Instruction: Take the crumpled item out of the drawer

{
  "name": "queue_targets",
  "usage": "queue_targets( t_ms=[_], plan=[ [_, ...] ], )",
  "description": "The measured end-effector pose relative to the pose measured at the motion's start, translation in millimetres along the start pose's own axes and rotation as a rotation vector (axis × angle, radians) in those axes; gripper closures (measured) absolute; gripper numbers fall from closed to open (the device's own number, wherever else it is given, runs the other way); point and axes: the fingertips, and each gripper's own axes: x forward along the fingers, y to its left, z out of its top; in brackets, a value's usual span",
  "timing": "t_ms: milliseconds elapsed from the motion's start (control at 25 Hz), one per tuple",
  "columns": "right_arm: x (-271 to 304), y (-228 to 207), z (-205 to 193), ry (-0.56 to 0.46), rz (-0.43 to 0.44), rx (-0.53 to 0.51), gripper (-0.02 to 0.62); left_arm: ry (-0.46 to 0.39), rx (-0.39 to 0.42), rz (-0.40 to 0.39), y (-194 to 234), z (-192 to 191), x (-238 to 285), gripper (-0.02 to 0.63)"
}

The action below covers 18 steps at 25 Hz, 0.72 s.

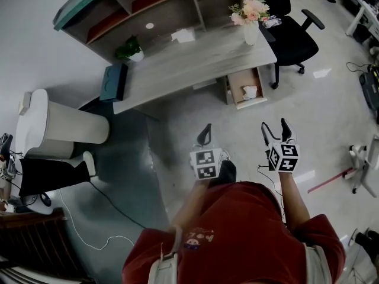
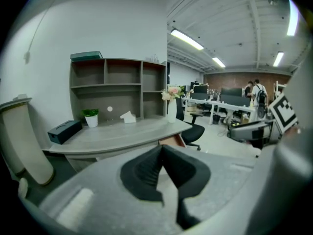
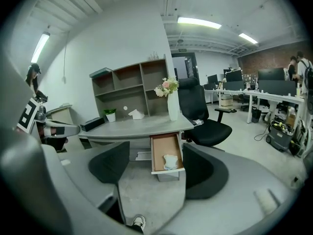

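Note:
A white crumpled item (image 1: 249, 92) (image 3: 170, 161) lies at the front end of an open wooden drawer (image 1: 239, 79) (image 3: 163, 151) pulled out from the grey desk (image 1: 195, 61). I hold both grippers over the floor, well short of the desk. My right gripper (image 1: 276, 129) (image 3: 156, 173) points at the drawer with its jaws wide open and nothing between them. My left gripper (image 1: 205, 134) (image 2: 161, 153) is beside it at the left, its pads meeting at the tips and holding nothing.
A black office chair (image 1: 293, 37) stands right of the drawer. On the desk are a vase of flowers (image 1: 251, 18), a potted plant (image 1: 130, 49), a dark box (image 1: 113, 81) and a shelf unit (image 1: 148, 5). A white bin (image 1: 59, 123) and a cable (image 1: 106, 218) are at the left.

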Motion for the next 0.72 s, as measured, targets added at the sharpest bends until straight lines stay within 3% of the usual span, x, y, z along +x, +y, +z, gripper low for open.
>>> queue_targets(
  t_ms=[440,720],
  plan=[
    [98.0,49.9,39.6,0.033,0.008,-0.023,0.270,-0.007,-0.036,-0.007,93.6,27.3,58.4,0.607],
    [138.7,62.3,57.2,0.039,-0.006,-0.019,0.272,0.000,-0.035,-0.039,122.8,37.8,91.9,0.607]
  ],
)
